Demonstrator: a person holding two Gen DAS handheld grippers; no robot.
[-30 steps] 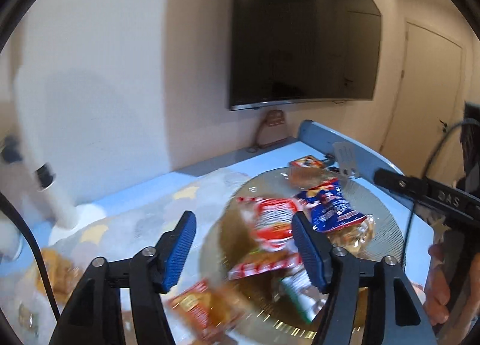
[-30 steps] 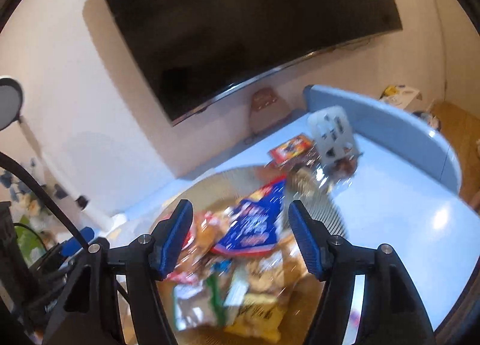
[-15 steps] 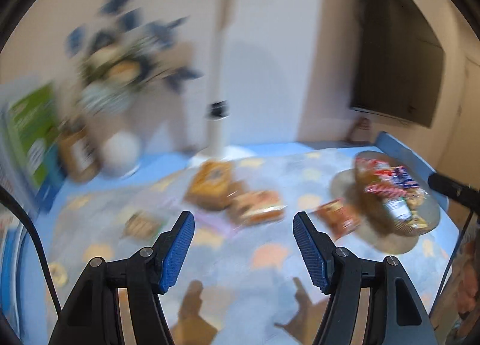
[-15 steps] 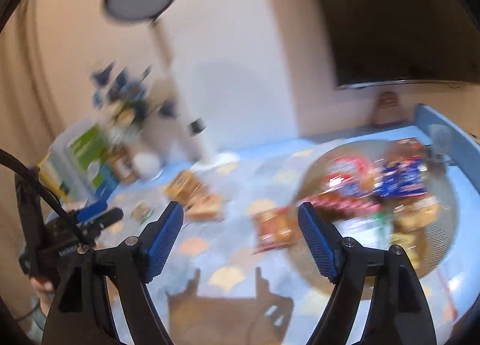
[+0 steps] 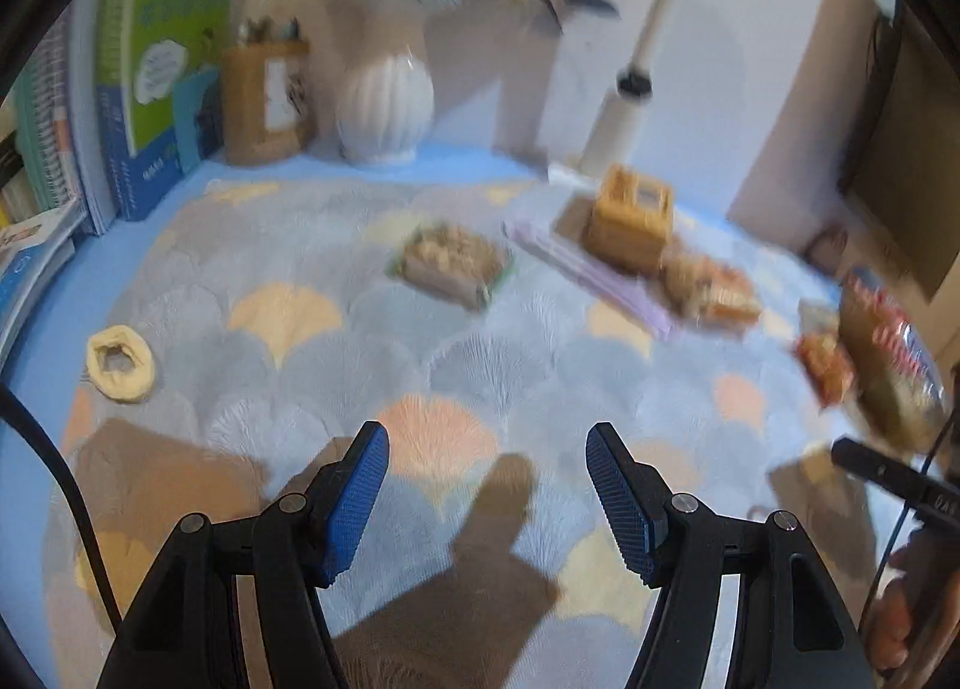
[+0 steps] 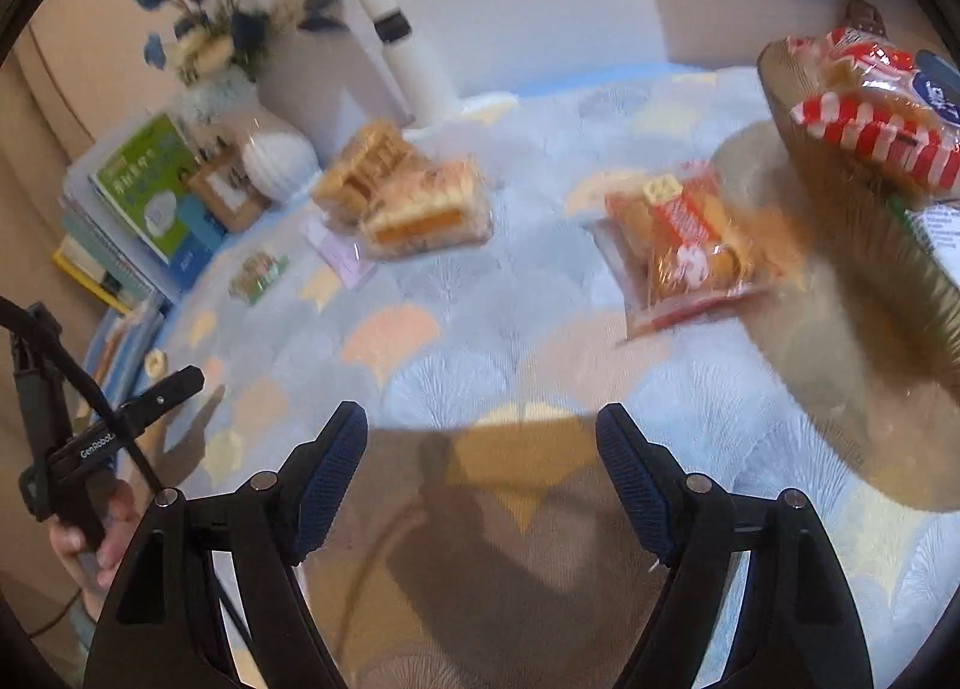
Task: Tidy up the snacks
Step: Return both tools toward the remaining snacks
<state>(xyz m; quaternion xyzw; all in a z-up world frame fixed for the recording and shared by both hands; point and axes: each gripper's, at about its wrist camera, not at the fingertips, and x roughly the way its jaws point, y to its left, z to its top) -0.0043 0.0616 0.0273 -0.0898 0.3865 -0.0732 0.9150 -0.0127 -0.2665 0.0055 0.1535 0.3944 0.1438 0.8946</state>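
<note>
Tablecloth (image 5: 372, 341) with a fan-shell pattern in grey, peach and yellow fills both views, and snack packets lie scattered across it. Only the right wrist view shows the amber glass plate (image 6: 852, 329) clearly, at the right edge, heaped with wrapped snacks, a red-and-white striped packet (image 6: 870, 134) on top; the left wrist view catches that heap only as a blur at far right. Beside the plate lies a red-and-orange packet (image 6: 684, 251); farther back sit a clear-wrapped orange cake (image 6: 426, 212) and a waffle-like snack (image 6: 366, 164), touching. A small green-edged packet (image 5: 456, 263) lies well apart, clearest in the left view, as is a cream ring (image 5: 120, 365) near the table's left edge. The left gripper (image 5: 486, 479) hovers with jaws spread wide and empty; the right gripper (image 6: 480, 461) likewise. "GenRobot" is partly legible on the handle seen at left in the right view; the green book (image 5: 174, 47) lettering is unreadable.
</note>
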